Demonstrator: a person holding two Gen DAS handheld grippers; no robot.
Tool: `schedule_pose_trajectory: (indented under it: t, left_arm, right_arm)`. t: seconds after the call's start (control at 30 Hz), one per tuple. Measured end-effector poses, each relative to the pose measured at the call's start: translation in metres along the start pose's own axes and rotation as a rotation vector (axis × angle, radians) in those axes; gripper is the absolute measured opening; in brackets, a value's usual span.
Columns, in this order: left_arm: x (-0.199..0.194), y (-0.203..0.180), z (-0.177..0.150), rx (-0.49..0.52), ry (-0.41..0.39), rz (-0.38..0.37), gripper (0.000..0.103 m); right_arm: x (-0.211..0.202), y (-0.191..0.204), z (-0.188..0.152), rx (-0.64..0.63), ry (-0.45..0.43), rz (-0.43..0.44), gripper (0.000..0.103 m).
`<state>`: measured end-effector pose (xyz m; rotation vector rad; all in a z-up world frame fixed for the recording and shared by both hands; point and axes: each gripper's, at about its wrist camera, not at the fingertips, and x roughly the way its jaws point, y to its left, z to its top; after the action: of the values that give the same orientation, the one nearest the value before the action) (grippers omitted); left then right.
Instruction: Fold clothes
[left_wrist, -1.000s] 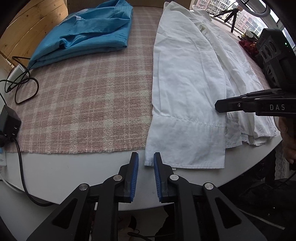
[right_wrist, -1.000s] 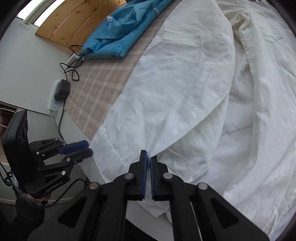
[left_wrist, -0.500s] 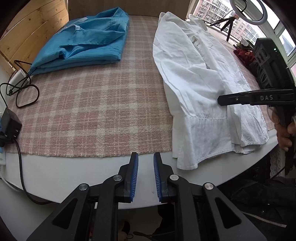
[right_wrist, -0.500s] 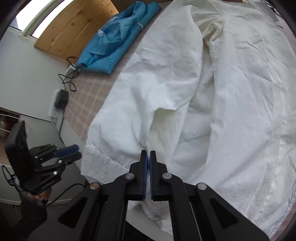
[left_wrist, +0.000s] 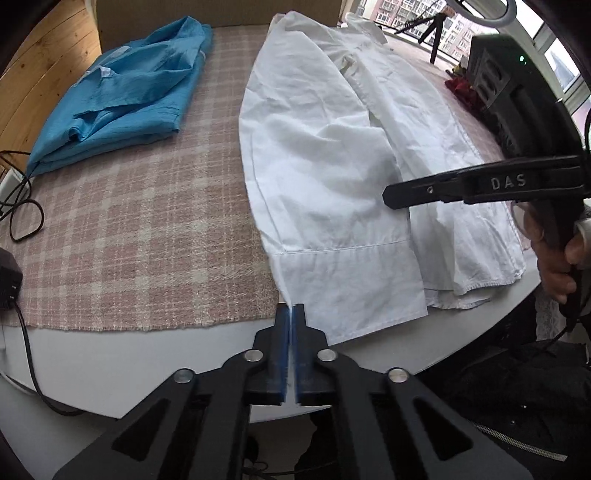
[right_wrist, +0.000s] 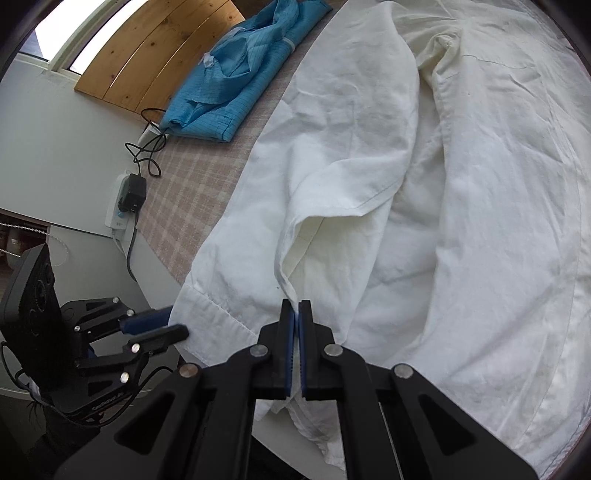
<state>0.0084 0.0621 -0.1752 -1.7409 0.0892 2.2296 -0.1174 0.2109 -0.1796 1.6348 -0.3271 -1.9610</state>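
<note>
I have the white shirt (left_wrist: 325, 177) spread lengthwise on the plaid cloth (left_wrist: 129, 229) that covers the worktop (left_wrist: 110, 354), its hem end hanging just over the near edge. My left tongs (left_wrist: 291, 310) are pinched nearly together at the near corner of the sleeve cuff (left_wrist: 351, 288); they look closed on that corner, though from the right camera I see a small gap between the pads and cannot be sure the fabric is truly caught. My right tongs (right_wrist: 296, 314) are clamped on a raised fold of the shirt just past the cuff, a ridge of cloth standing up between the pads. The sleeve (right_wrist: 332, 155) already lies turned in over the body on this side, so I judge the first side fold is roughly laid but not smoothed. The far side of the shirt looks spread out flat, and the collar end sits well away from me, untouched. Nothing has been doubled lengthwise. So I reckon I am early: one sleeve in, the other side and the crosswise folds left. The blue shirt (left_wrist: 125, 96) lies at the far left of the cloth, loosely folded and rumpled, well apart from the white one; whether it counts as finished I cannot tell.
</note>
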Motion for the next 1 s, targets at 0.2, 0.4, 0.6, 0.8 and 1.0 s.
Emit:
schedule_pose_trajectory:
  t: [0.2,0.4,0.6,0.8,1.0]
  left_arm:
    - [-0.045,-0.015,0.026,0.055,-0.08,-0.016,0.002]
    - [-0.025,-0.021,0.027,0.055,-0.01,-0.034,0.002]
    - [0.02,-0.01,0.012,0.03,0.075,0.019,0.004]
    - [0.024,0.001,0.011,-0.005,0.068,0.067,0.02]
    - [0.025,-0.007,0.014,0.012,0.074,0.058,0.029]
  right_arm:
    - [-0.014,0.007,0.006,-0.03,-0.026,0.016,0.002]
    - [-0.029,0.002,0.008,-0.038,-0.037,-0.007,0.002]
    - [0.0,-0.017,-0.006,0.025,0.033,0.025,0.002]
    - [0.023,-0.016,-0.014,-0.006,0.085,-0.03,0.002]
    - [0.025,-0.022,-0.012,0.001,0.089,-0.036,0.003]
